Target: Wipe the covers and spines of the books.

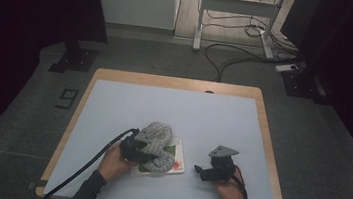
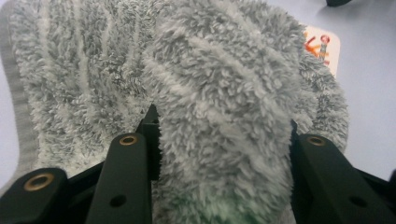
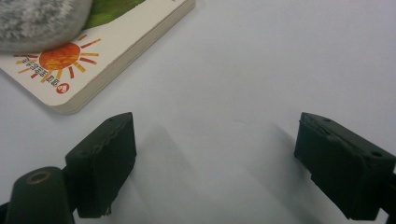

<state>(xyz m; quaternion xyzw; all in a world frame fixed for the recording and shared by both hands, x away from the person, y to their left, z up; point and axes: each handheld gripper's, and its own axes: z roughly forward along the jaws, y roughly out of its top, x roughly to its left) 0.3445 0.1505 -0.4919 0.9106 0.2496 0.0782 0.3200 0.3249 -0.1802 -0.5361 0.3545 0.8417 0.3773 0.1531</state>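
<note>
Left gripper [image 1: 139, 149]: clenched on a fold of the grey fuzzy sock [image 2: 219, 93] | sock: lies on the book [image 3: 93, 51], left of table [image 1: 113, 107] centre | right gripper [image 3: 215, 163]: released, jaws wide apart above bare table, just beside the book's corner.

The right gripper [image 3: 215, 163] hangs wide open over the white table [image 3: 261, 65], near a board book's [image 3: 93, 70] corner.

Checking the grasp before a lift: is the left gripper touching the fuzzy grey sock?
Touching. The left gripper view shows the left gripper with its fingers pressed into the sock on both sides.
</note>
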